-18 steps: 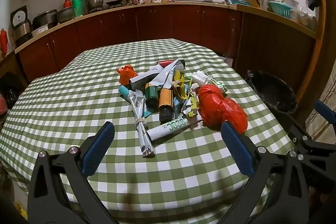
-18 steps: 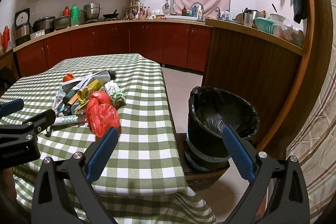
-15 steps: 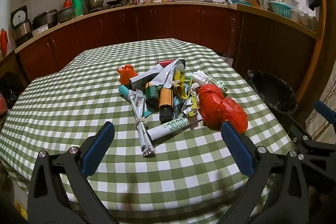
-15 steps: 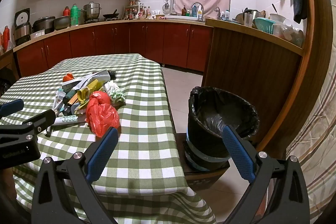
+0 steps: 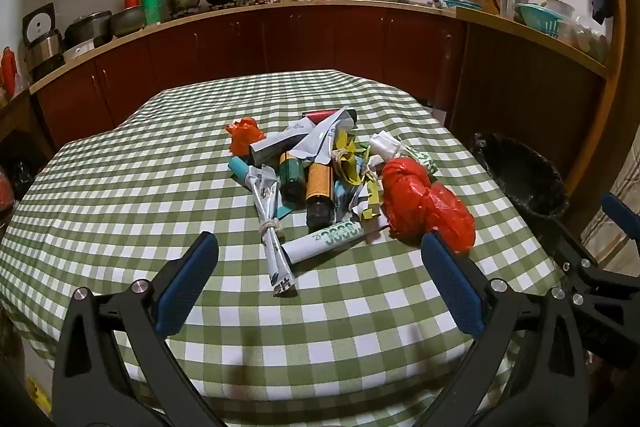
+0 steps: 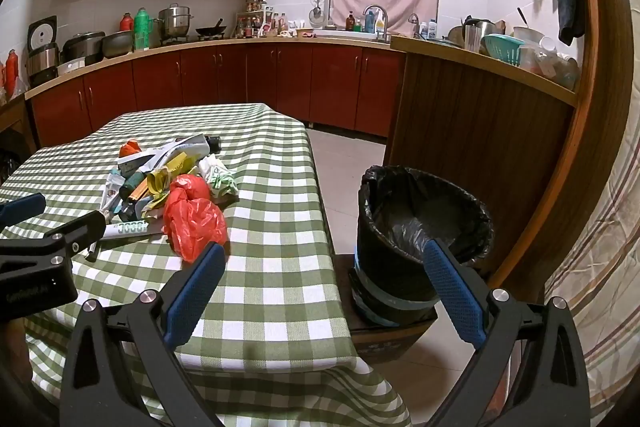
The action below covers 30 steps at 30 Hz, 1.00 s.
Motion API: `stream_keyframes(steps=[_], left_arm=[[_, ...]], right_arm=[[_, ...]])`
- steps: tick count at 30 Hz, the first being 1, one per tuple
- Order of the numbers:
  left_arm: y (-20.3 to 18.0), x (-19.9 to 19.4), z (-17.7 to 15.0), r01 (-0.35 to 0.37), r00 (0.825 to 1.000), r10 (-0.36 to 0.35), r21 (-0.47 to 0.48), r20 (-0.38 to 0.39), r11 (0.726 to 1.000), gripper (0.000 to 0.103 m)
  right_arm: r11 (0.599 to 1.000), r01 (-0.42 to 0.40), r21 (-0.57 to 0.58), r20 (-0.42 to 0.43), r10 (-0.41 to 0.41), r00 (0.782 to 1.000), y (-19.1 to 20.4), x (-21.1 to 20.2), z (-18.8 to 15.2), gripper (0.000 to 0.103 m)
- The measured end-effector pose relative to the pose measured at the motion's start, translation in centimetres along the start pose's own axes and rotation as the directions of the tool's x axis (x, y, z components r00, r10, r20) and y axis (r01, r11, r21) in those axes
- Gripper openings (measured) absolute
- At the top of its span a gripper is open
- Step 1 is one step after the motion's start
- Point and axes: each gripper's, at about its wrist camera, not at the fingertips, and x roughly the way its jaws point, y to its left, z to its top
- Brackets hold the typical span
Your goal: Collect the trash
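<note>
Currently both tools hover short of the trash pile (image 5: 328, 179), which sits mid-table (image 5: 120, 195) on the checked cloth; nothing collected yet. Left gripper (image 5: 318, 267): jaws spread wide, empty, aimed down at the pile, which lies straight ahead of it. Right gripper (image 6: 320, 273): jaws likewise spread, empty, pointing past the table's near corner with the bin (image 6: 424, 227) ahead and to its right; the pile lies ahead-left of it. Nearest items to the left tool: a knotted foil wrapper (image 5: 272, 227) with its long axis running toward the tool, and a white tube (image 5: 328, 241) lying crosswise, slanted up to the right. Red bag (image 5: 424, 207) is on the pile's right edge, the side facing the bin, and looks closest to the right tool (image 6: 192, 215). Judgement: left hand is better placed for wrapper or tube, right hand for the bag, given the short carry to the bin standing off the table's right side.
</note>
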Motion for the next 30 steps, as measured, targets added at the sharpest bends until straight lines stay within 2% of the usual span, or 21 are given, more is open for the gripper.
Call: stream_keyframes(steps=[30], left_arm=[[0.24,0.32,-0.14,-0.008,1.000,0.009,0.008,-0.022,1.000,0.099]], right_arm=[[1.000,0.000,0.001,0.003,0.000,1.000,-0.07,-0.06,0.06,0.096]])
